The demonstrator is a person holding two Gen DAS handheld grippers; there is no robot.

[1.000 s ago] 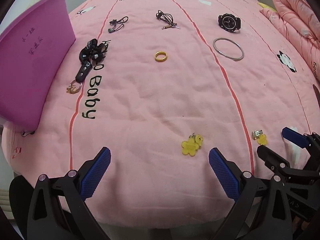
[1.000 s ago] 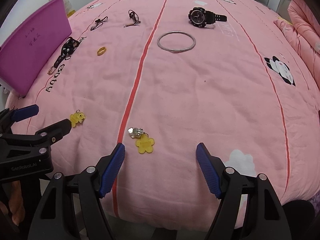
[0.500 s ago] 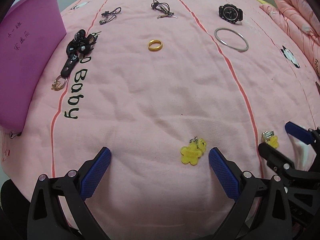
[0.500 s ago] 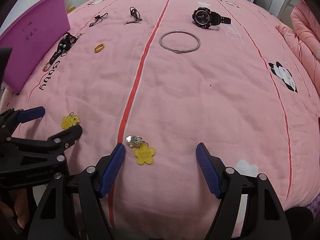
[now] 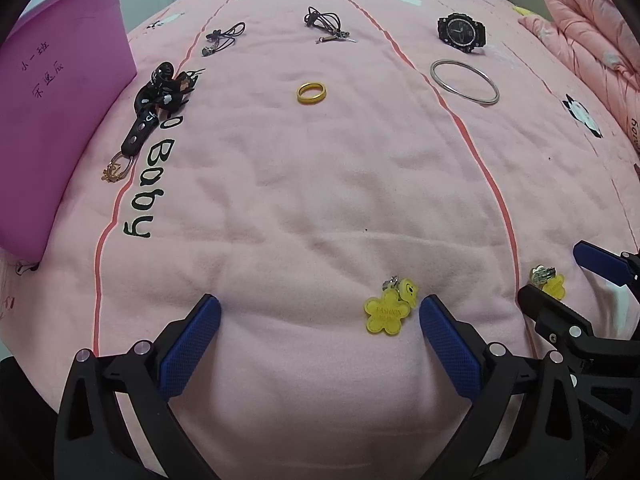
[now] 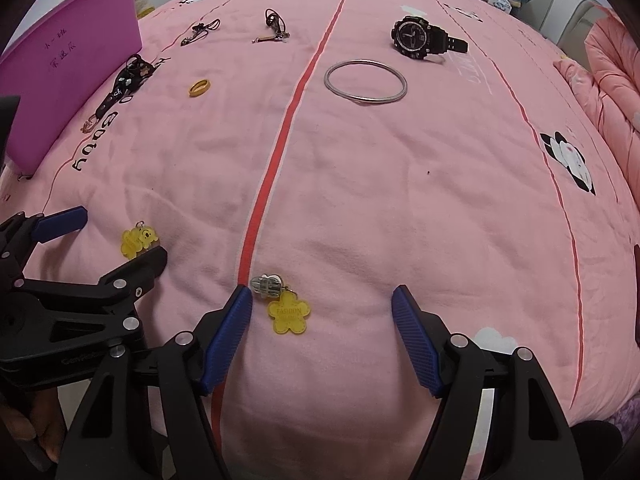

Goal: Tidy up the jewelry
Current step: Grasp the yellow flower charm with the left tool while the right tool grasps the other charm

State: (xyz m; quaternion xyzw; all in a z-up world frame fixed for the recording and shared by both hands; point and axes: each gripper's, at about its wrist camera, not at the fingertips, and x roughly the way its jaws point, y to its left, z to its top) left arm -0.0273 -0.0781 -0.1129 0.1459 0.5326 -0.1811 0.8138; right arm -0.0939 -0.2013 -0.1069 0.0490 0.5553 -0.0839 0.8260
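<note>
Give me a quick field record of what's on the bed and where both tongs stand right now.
surface: pink quilted bedspread
left tongs: open, yellow flower charm with bear by right finger
right tongs: open, yellow flower charm with silver clip by left finger
far items: gold ring, silver bangle, black watch
container: purple bin, left edge

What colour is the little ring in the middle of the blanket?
Gold-yellow. The ring shows best in the left wrist view, lying flat on the pink blanket.

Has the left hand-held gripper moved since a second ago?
Yes. The left hand-held gripper has advanced toward the yellow flower charm, which now lies just inside its right finger; before, it lay farther ahead on the blanket.
</note>
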